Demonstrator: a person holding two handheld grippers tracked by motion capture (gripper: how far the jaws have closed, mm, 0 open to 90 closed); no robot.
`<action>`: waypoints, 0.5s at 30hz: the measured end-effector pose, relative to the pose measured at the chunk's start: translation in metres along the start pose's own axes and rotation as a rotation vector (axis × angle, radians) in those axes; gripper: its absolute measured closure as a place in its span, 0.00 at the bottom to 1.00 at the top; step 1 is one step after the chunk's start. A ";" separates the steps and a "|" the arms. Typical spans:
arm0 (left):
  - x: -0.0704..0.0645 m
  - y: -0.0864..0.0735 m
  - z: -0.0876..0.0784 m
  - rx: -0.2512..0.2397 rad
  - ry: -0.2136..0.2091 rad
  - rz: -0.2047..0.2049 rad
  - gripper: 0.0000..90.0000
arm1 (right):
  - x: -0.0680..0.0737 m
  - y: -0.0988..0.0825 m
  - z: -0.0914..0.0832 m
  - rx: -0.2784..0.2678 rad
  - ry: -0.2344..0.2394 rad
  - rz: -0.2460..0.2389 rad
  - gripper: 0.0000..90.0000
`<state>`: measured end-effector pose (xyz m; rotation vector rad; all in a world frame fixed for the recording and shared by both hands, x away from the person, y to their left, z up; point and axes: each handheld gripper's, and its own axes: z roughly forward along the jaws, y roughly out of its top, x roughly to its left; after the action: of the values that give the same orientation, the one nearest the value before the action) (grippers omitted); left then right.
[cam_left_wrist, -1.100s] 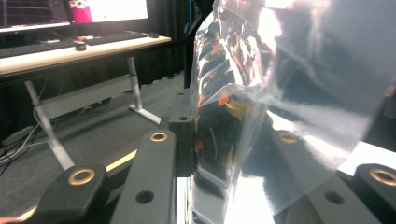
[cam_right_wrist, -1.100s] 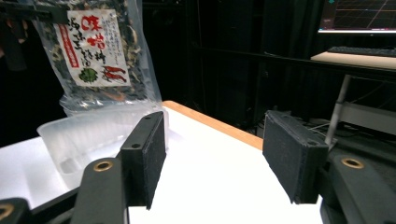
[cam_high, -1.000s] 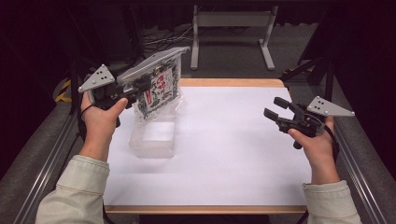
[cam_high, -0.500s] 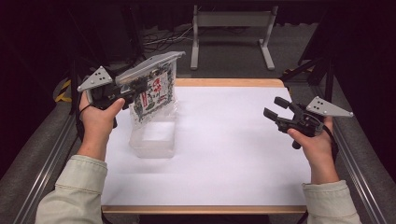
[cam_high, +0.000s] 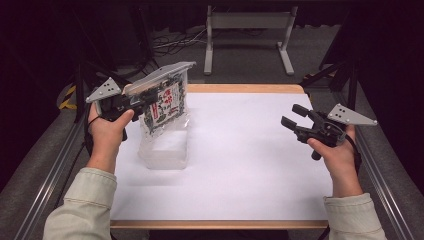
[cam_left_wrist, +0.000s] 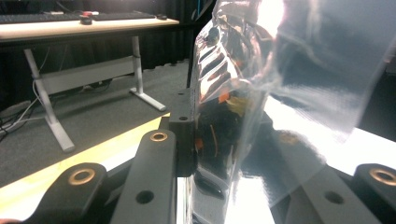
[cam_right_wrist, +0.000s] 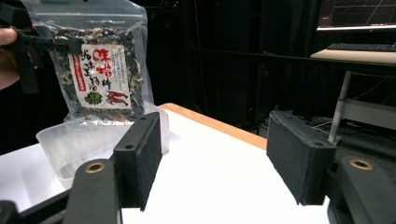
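High view: a clear snack bag (cam_high: 165, 102) with a red and white label is pinched by the left tongs (cam_high: 142, 100), gripped in the left hand (cam_high: 107, 127) at about ten o'clock on the white table (cam_high: 250, 165). The bag is held tilted, its sealed top raised toward twelve o'clock, and its lower edge hangs over a clear plastic tub (cam_high: 165, 150) that stands on the table just toward six o'clock of the bag; whether the bag touches the tub cannot be told. In the left gripper view the shiny bag (cam_left_wrist: 243, 93) is seen clamped between the black jaws. The right tongs (cam_high: 295, 116) are held spread with nothing between them, at about three o'clock, well apart from the bag, in the right hand (cam_high: 335, 152). In the right gripper view the bag (cam_right_wrist: 100, 70) and the tub (cam_right_wrist: 77, 142) are seen beyond the spread pads (cam_right_wrist: 292, 156).
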<state>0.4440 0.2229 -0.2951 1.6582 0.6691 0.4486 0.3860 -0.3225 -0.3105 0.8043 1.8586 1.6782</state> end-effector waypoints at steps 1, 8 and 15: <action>0.001 -0.001 0.000 0.001 0.000 -0.004 0.80 | 0.000 0.000 0.000 -0.001 0.001 0.000 0.41; 0.006 -0.011 0.002 0.010 0.004 -0.019 0.80 | 0.000 0.000 0.000 -0.002 0.001 0.003 0.41; 0.010 -0.020 0.003 0.017 0.002 -0.031 0.80 | 0.000 -0.001 0.002 0.002 0.004 0.007 0.41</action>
<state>0.4498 0.2288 -0.3161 1.6616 0.7013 0.4236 0.3868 -0.3212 -0.3119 0.8096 1.8625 1.6841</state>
